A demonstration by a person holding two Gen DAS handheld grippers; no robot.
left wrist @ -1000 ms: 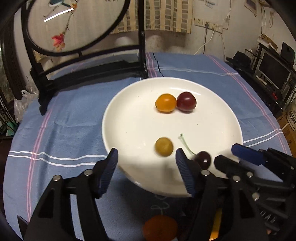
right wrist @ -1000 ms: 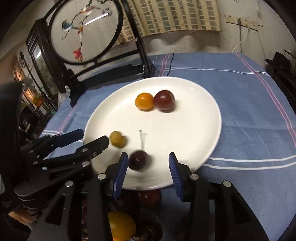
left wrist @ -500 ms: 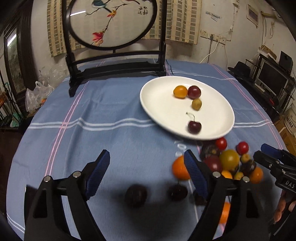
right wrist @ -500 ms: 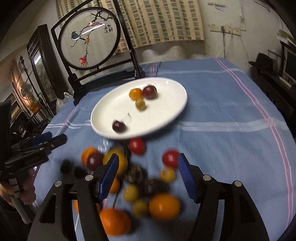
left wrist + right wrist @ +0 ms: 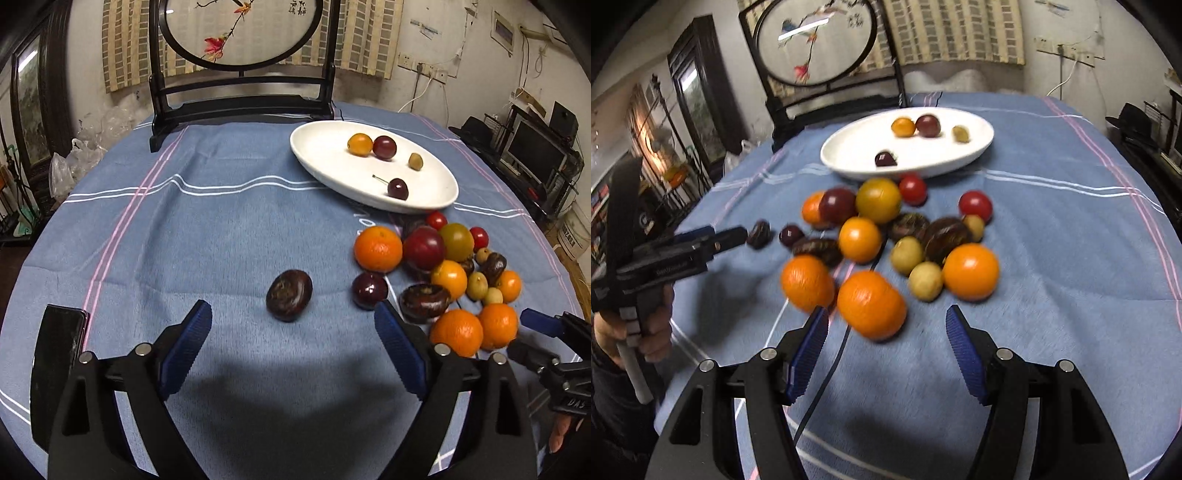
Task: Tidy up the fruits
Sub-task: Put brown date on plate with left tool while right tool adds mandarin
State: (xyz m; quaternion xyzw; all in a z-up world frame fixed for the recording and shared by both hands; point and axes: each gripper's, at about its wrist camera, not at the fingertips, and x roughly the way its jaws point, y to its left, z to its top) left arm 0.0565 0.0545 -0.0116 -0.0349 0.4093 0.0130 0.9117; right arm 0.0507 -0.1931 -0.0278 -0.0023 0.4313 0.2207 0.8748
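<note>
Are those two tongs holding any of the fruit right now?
No. The left tongs and the right tongs both stand open with nothing between their pads; the left ones have just been opening.

Embroidered round screen (image 5: pixel 240 33) before checked curtains (image 5: pixel 362 48)

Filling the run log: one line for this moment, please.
left tool: open, empty | right tool: open, empty | plate: four fruits | pile: on cloth
</note>
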